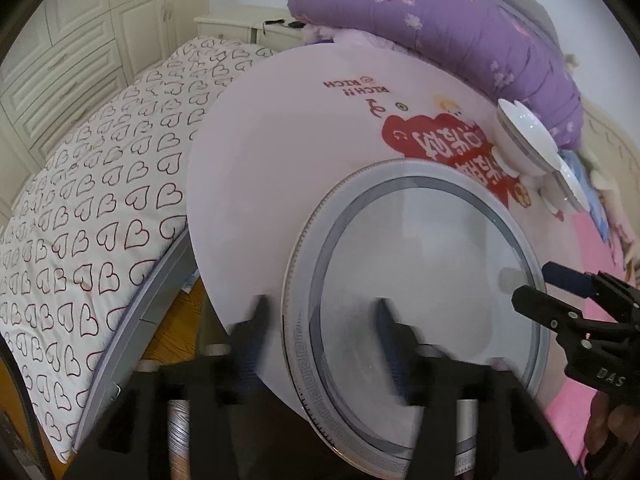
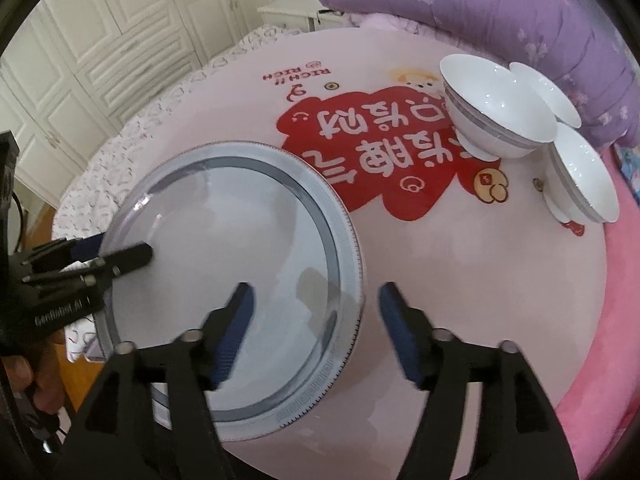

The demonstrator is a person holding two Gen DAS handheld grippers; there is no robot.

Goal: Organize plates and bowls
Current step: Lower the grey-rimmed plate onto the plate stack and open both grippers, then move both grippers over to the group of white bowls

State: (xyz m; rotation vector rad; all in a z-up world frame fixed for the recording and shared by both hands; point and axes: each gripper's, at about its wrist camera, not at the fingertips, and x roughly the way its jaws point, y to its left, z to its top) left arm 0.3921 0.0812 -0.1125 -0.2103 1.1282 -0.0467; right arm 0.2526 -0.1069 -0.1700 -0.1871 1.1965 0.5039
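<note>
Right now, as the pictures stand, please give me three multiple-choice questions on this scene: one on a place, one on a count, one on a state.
1. Where does the large plate lie?
A. on the pink blanket
B. on the wooden floor
C. inside a cupboard

2. How many white bowls show in the right wrist view?
A. one
B. three
C. five

3. How do the jaws of the right gripper stand?
A. shut on the plate's rim
B. shut on a bowl
C. open, with the rim between them

Answers:
1 A: the plate rests flat on the pink blanket with the red print.
2 B: three bowls sit together near the purple quilt.
3 C: both blue pads stand clear of the rim, one on each side.
</note>
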